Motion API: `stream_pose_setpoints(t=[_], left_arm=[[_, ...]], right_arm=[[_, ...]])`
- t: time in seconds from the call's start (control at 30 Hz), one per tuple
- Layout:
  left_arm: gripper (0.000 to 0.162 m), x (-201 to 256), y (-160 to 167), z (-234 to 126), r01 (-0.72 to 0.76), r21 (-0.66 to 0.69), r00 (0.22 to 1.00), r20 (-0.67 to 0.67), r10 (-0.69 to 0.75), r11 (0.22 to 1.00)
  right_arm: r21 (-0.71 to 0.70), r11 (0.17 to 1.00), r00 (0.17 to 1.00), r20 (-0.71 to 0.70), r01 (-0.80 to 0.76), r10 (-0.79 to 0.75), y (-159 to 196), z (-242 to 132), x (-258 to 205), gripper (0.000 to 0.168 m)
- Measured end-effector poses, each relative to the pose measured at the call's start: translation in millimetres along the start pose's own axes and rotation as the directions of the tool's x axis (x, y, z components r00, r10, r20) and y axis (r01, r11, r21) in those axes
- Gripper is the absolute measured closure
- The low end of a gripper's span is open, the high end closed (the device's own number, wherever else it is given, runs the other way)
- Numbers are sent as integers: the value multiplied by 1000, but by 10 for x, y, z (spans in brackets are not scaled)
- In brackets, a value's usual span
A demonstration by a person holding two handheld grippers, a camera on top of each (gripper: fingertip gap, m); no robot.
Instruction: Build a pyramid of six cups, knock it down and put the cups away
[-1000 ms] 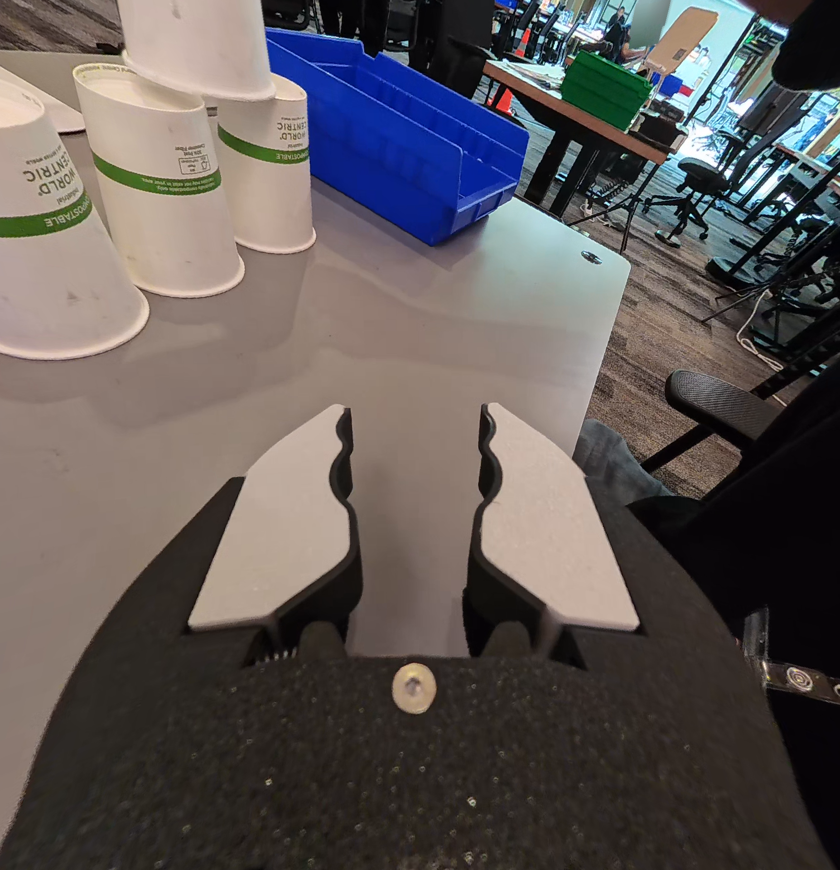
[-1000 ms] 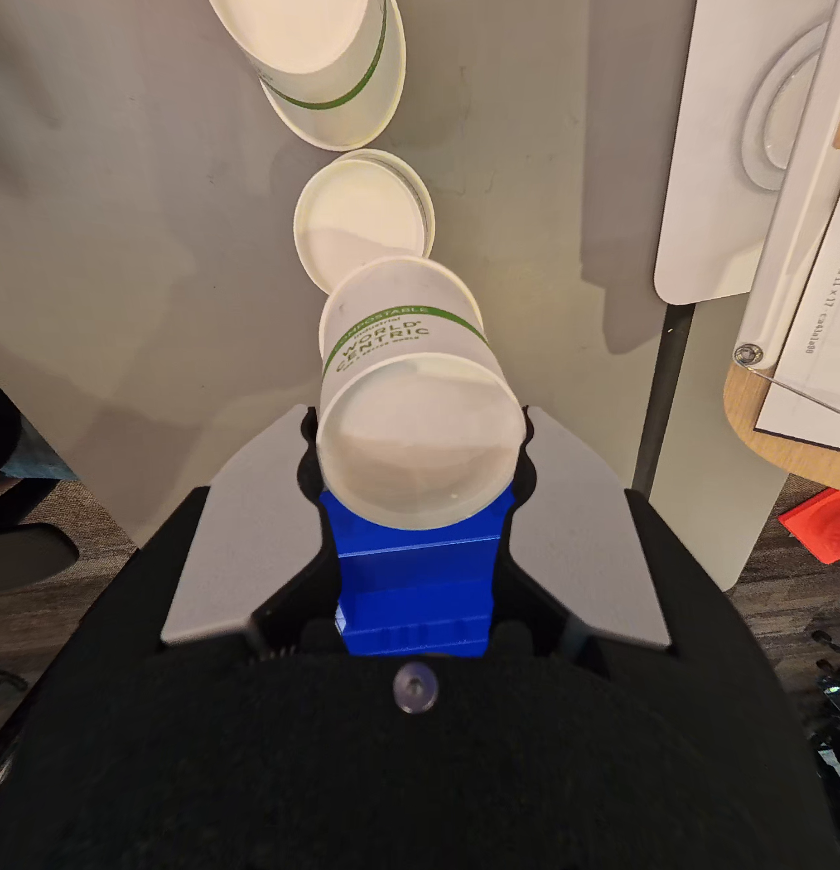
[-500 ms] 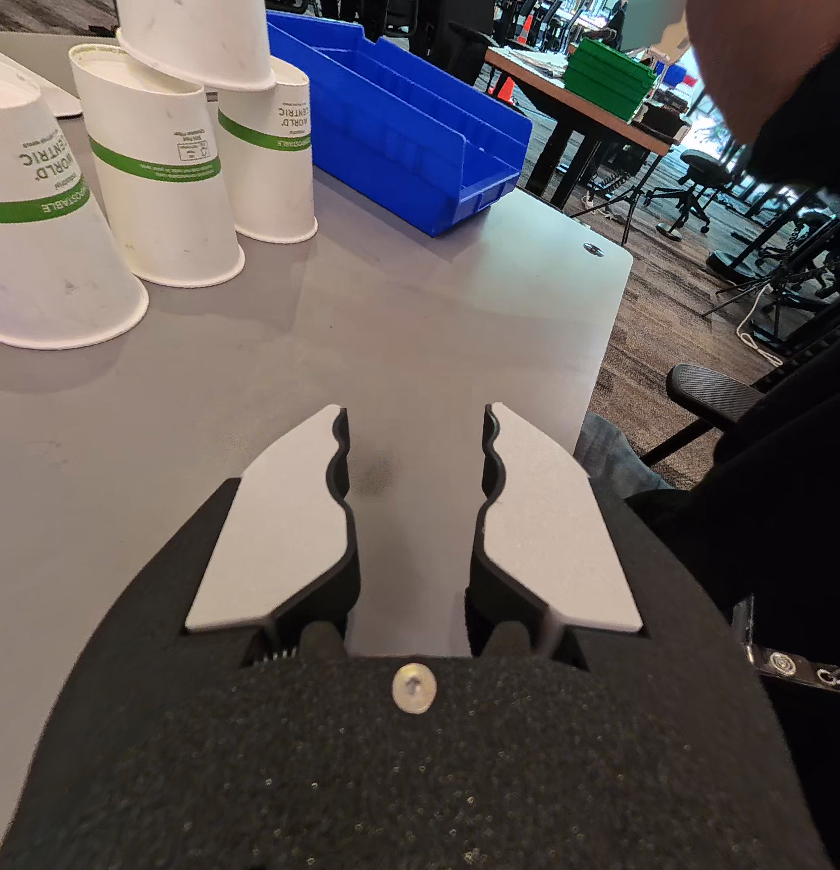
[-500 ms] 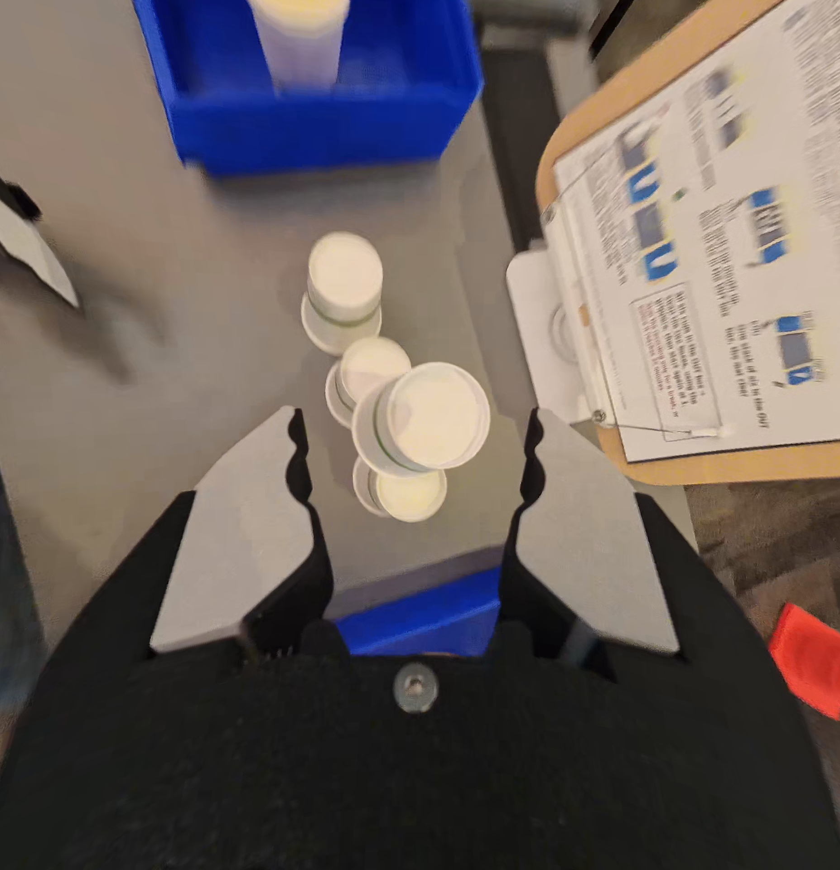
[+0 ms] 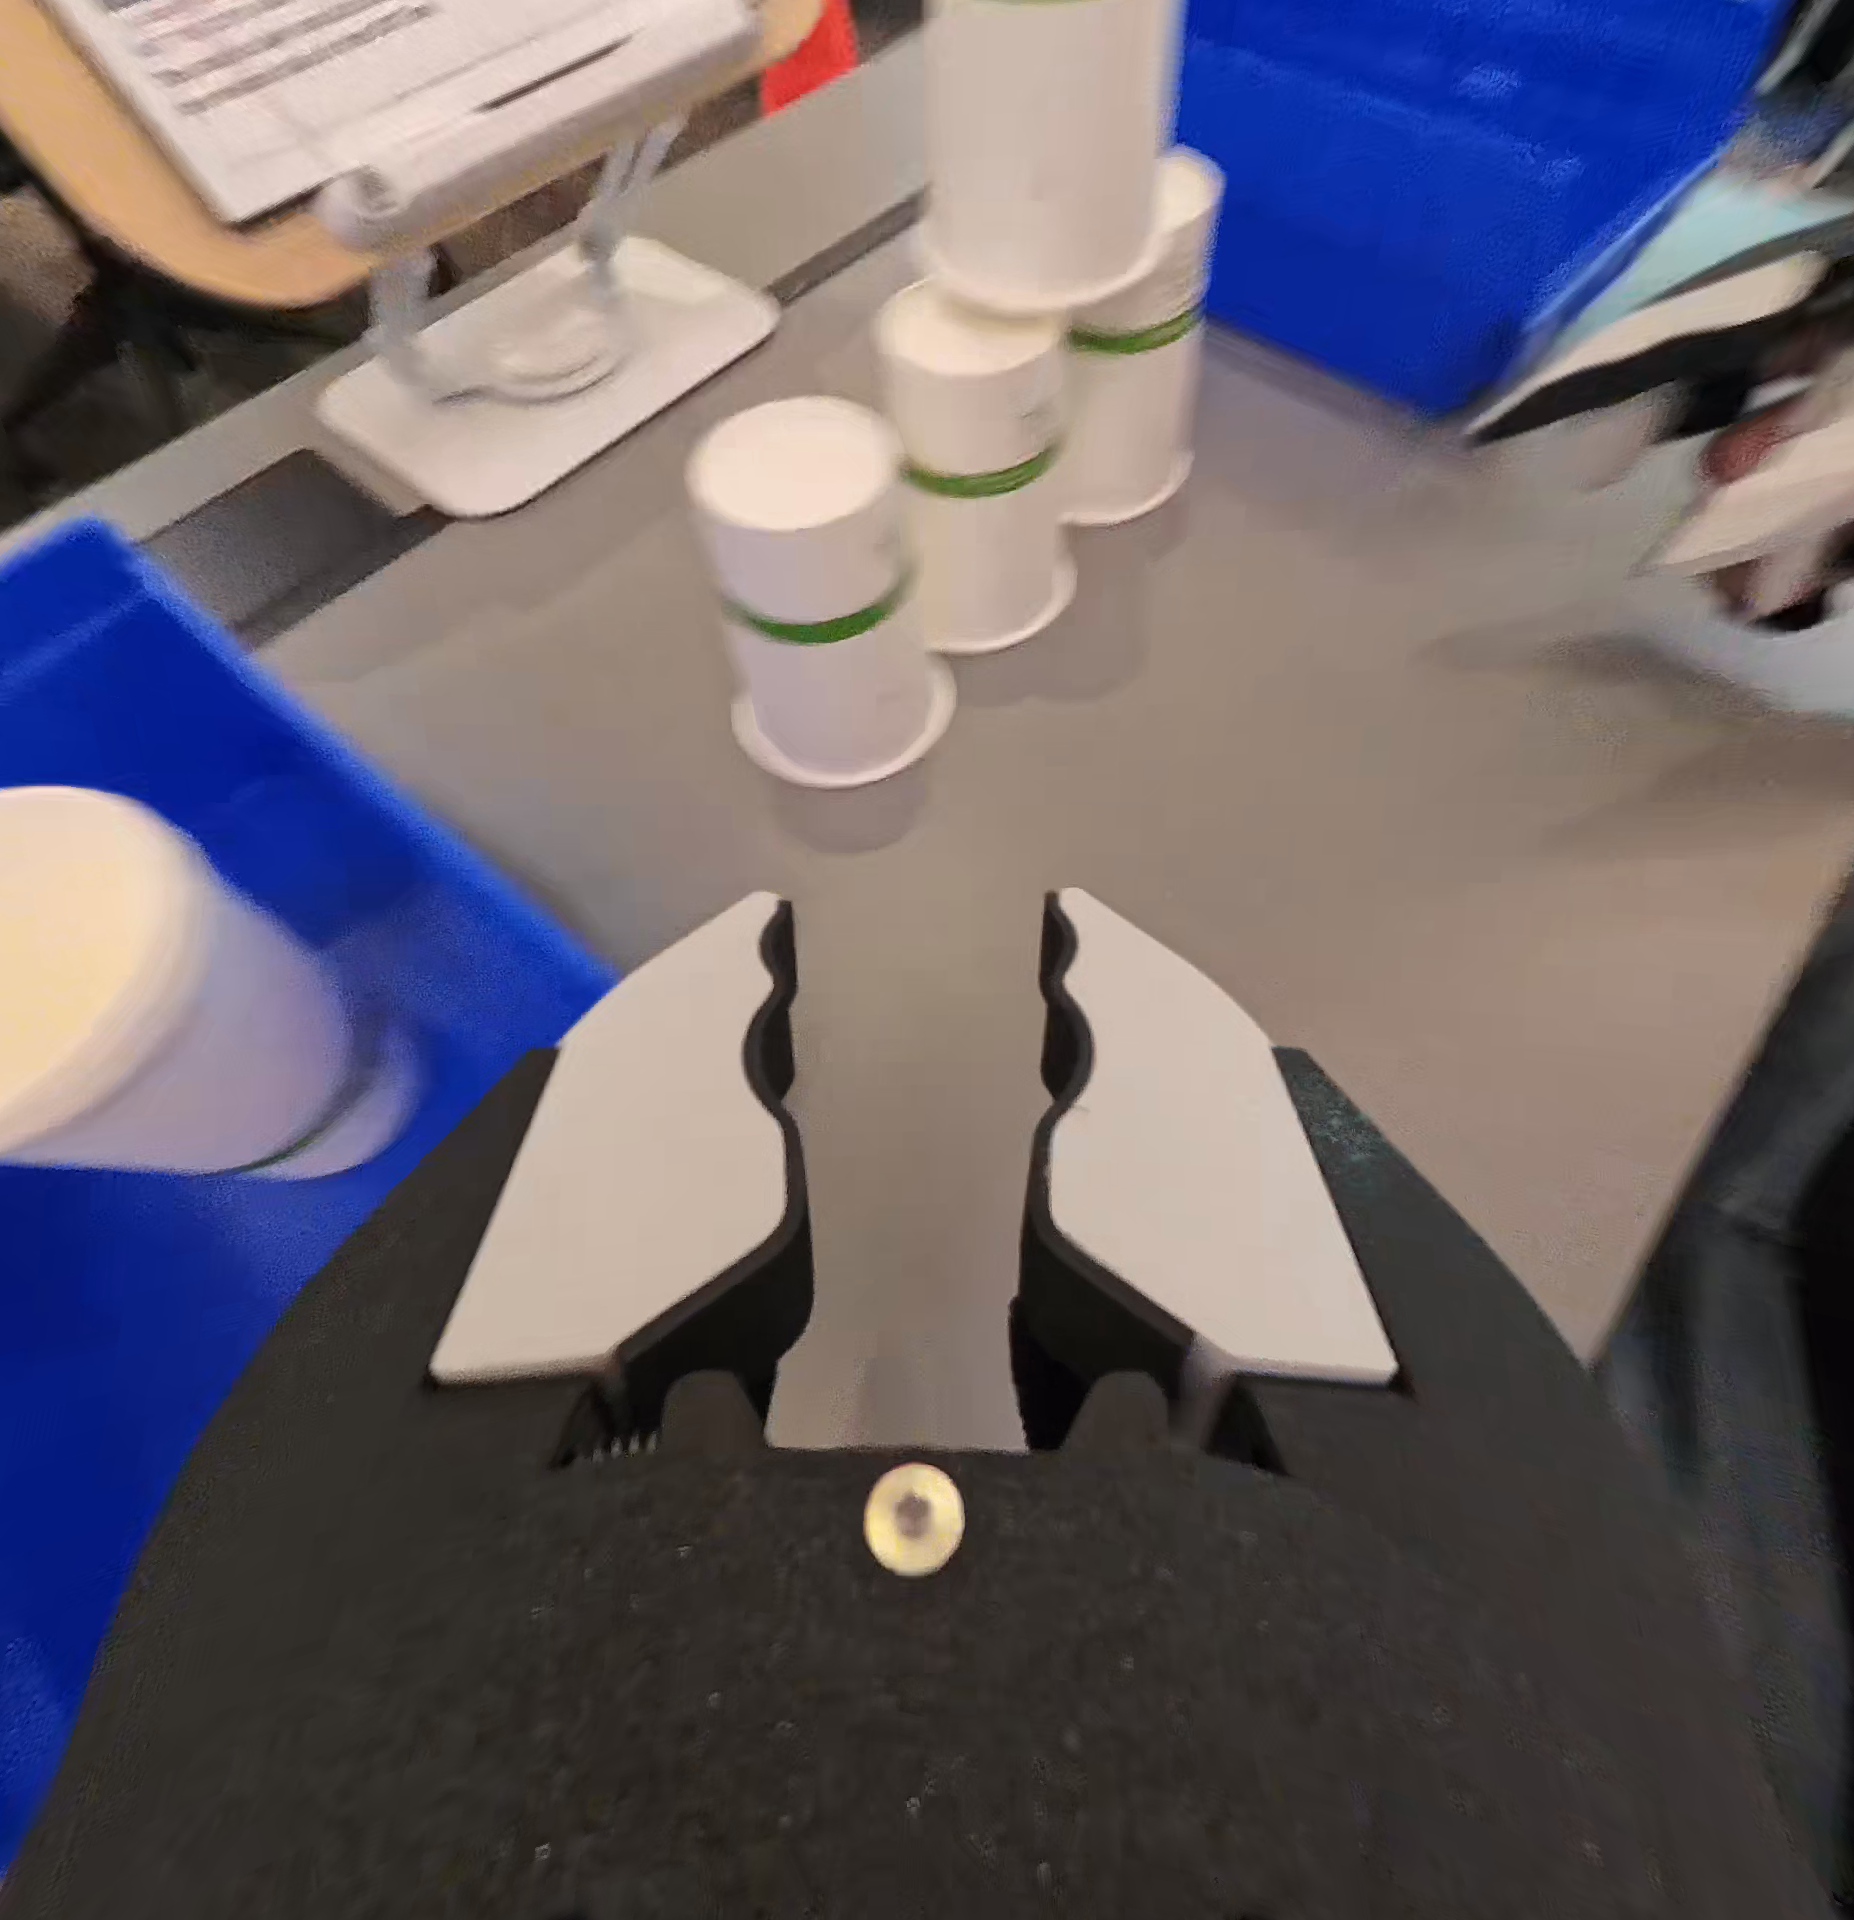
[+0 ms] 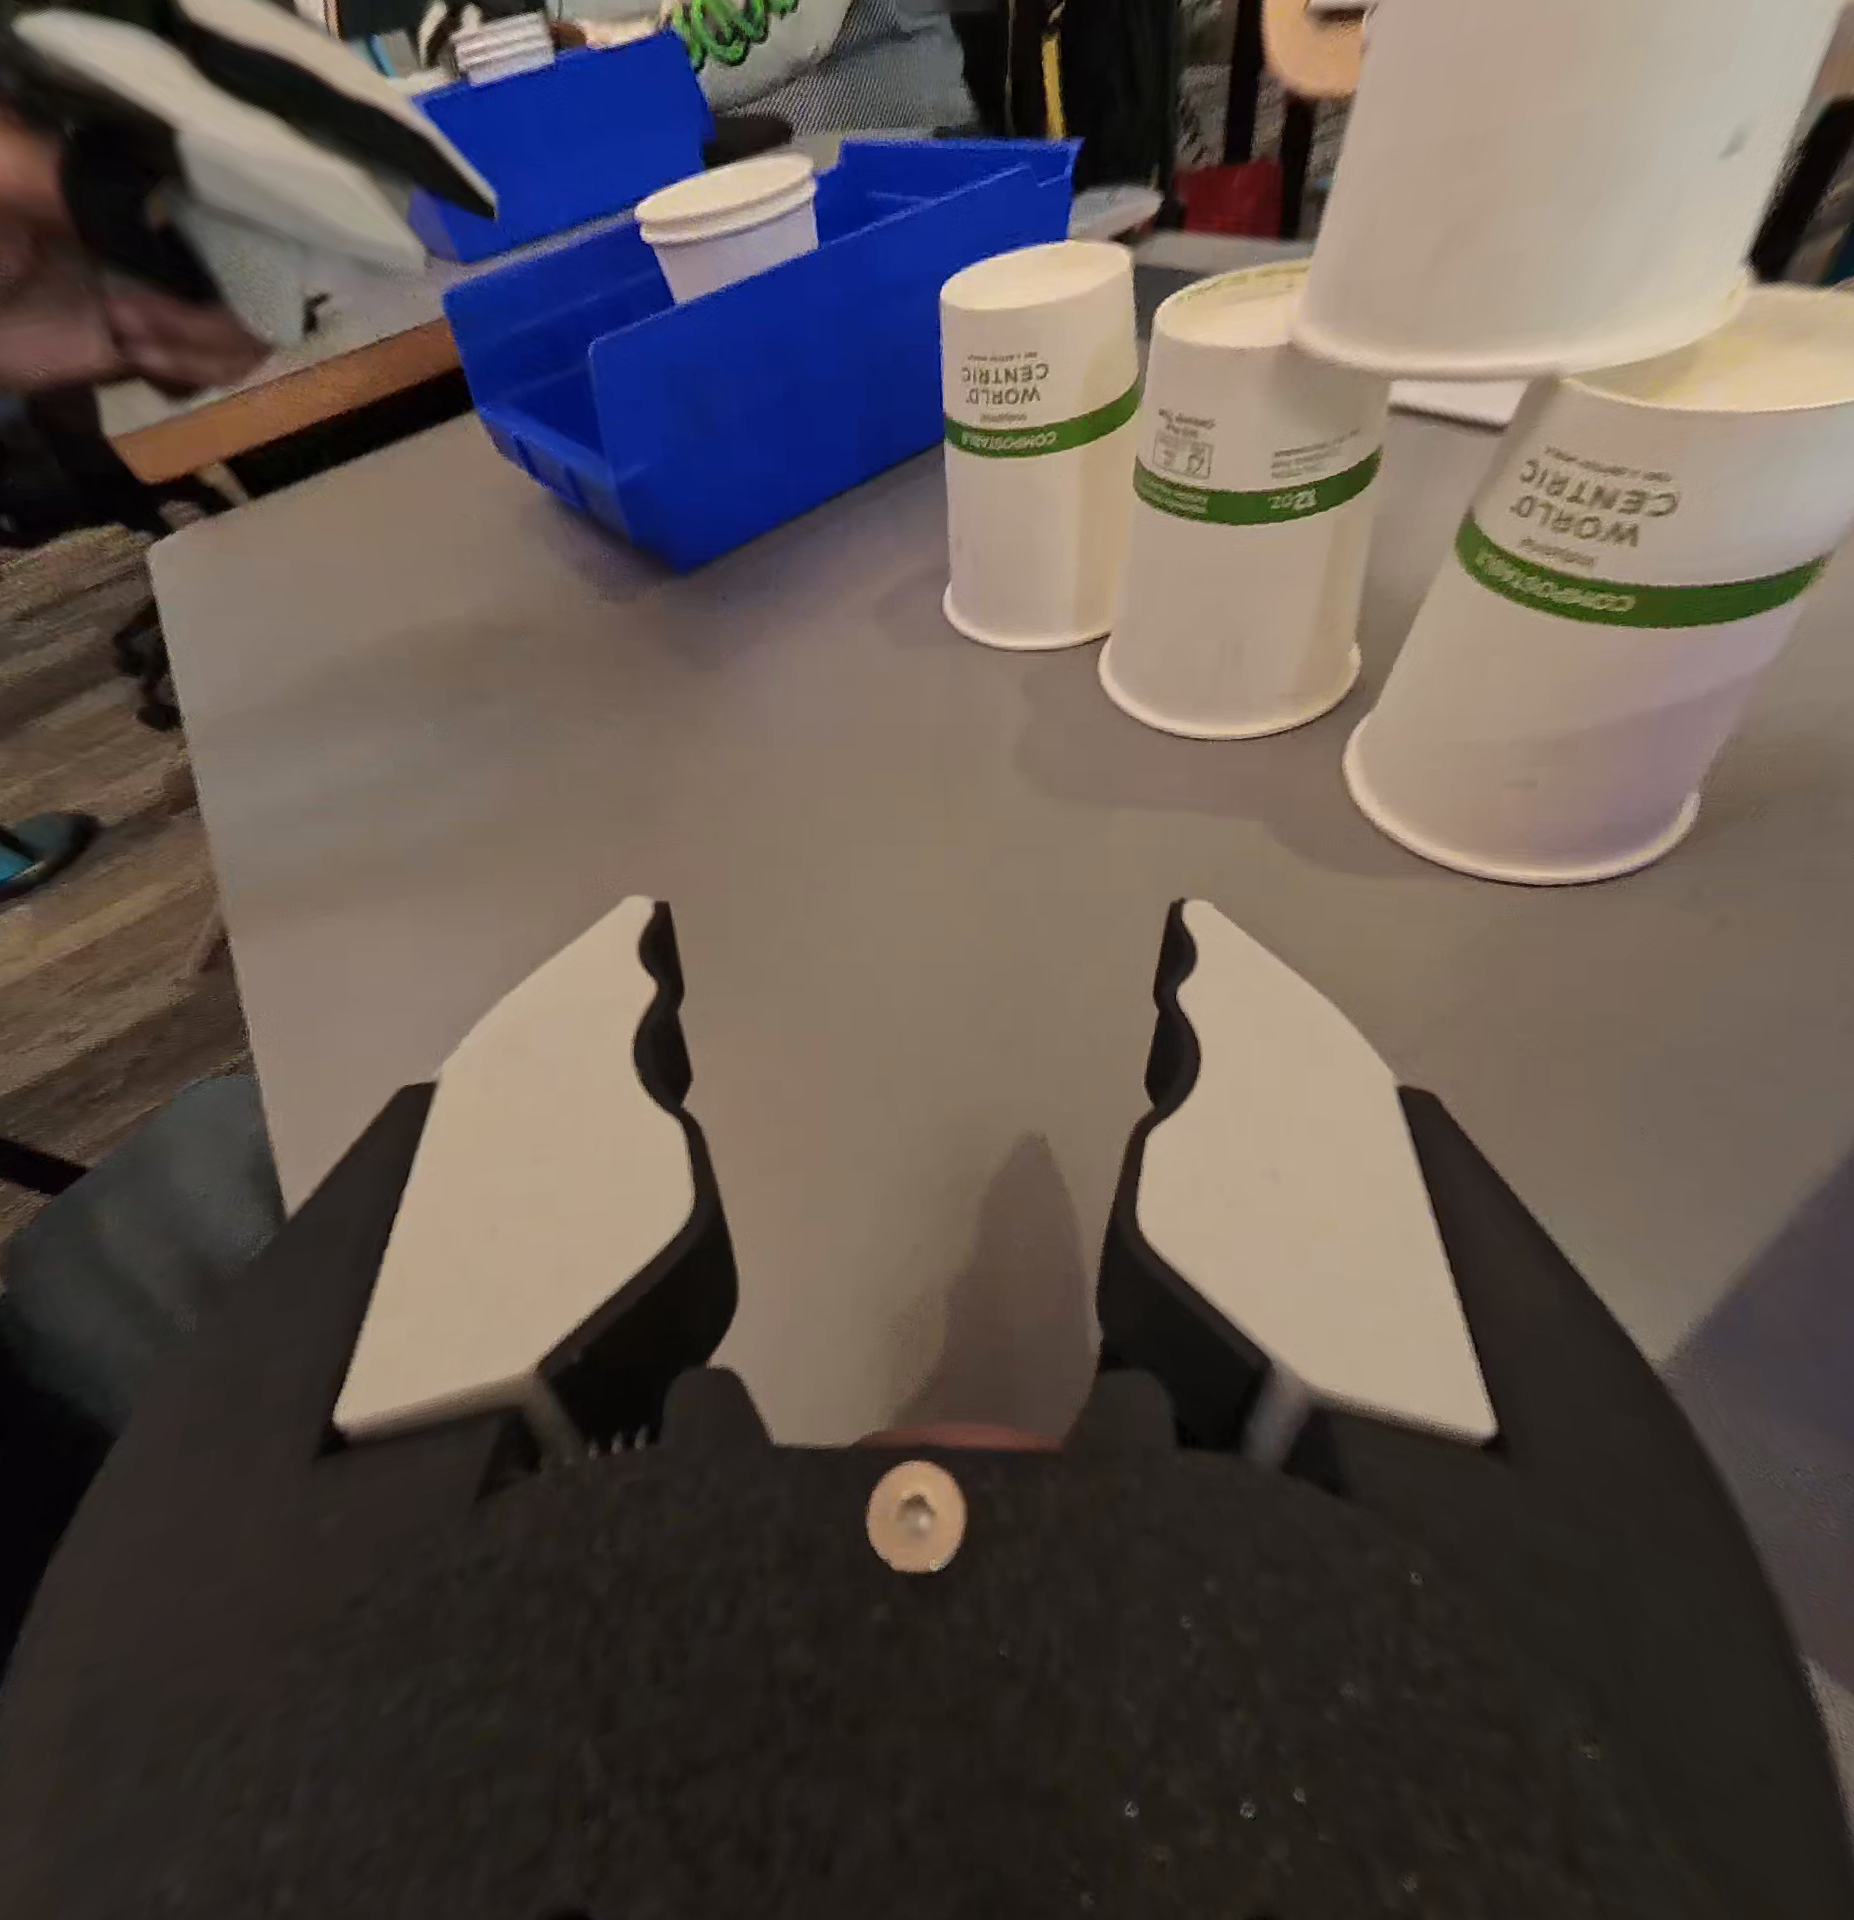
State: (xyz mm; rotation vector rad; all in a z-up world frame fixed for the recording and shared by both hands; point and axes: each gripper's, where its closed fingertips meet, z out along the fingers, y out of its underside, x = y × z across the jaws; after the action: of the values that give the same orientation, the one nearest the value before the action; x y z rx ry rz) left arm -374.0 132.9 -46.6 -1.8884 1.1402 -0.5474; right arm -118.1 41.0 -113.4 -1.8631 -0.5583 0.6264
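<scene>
Right wrist view has the grey desk (image 6: 798, 831) filling most of the frame, so starting there. Next biggest is the blue bin (image 6: 777, 416) at the upper middle, with one cup (image 6: 731, 234) standing inside it, mouth down as far as I can tell. My guess is that's the supply waiting to go on the pyramid.

Over on the upper right, three white cups with green bands sit mouth down in a tight row: nearest cup (image 6: 1588, 623), middle cup (image 6: 1240, 499), far cup (image 6: 1042, 436). Mouth down makes sense since the flat bottoms give the next level something to sit on. A fourth cup (image 6: 1525, 177) rests on top, bridging the nearest and middle ones, looking a bit tilted. So I'd say the build is roughly at four of six.

Right claw (image 6: 918, 966) is spread wide with nothing in it, low over bare desk. Left claw (image 5: 918, 951) is also parted and empty, pointing at the row from the end. In that view another bin (image 5: 175, 935) with a cup (image 5: 123, 987) sits at the lower left, pretty blurry. A paper stand (image 5: 549, 343) shows upper left.
</scene>
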Motion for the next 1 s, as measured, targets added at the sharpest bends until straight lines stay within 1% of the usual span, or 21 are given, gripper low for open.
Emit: stream_pose_setpoints(t=[0.07,0.13,0.2,0.27,0.33,0.37,0.43,0.67,0.7,0.77,0.87,1.0], left_arm=[[124,-536,-9,-47,-49,-128,994,92,61,991],[123,-1020,85,-59,-75,-305,980,151,126,949],[125,-1328,162,-35,-109,-431,971,147,188,896],[133,-1531,190,-2,-143,-500,962,131,238,854],[141,-1615,214,32,-158,-533,965,96,244,831],[142,-1614,243,51,-157,-550,971,66,230,820],[142,-1652,268,82,-160,-571,973,47,227,806],[143,-1704,367,178,-151,-609,980,11,199,778],[146,-1726,379,182,-155,-615,978,14,207,773],[157,-1715,354,194,-160,-599,979,5,203,785],[158,-1673,353,217,-160,-593,983,-18,185,789],[159,-1684,354,210,-158,-599,983,-17,185,785]], right_arm=[[28,1000,1000,-4,4,-4,21,-35,-18,82],[14,1000,1000,10,20,-20,40,-37,-55,84],[12,999,999,9,47,-47,28,-43,-60,84],[16,999,999,23,47,-48,23,-56,-67,86],[24,1000,999,41,15,-16,24,-67,-61,86],[28,1000,999,53,-8,7,23,-71,-59,86],[41,998,996,77,-46,43,2,-84,-66,86],[34,999,994,107,-42,38,17,-81,-89,87],[40,999,994,103,-37,33,9,-82,-91,87],[32,999,994,102,-28,25,16,-75,-100,87],[26,999,994,110,-30,27,41,-58,-115,87],[15,999,993,116,-32,30,58,-40,-132,87]])
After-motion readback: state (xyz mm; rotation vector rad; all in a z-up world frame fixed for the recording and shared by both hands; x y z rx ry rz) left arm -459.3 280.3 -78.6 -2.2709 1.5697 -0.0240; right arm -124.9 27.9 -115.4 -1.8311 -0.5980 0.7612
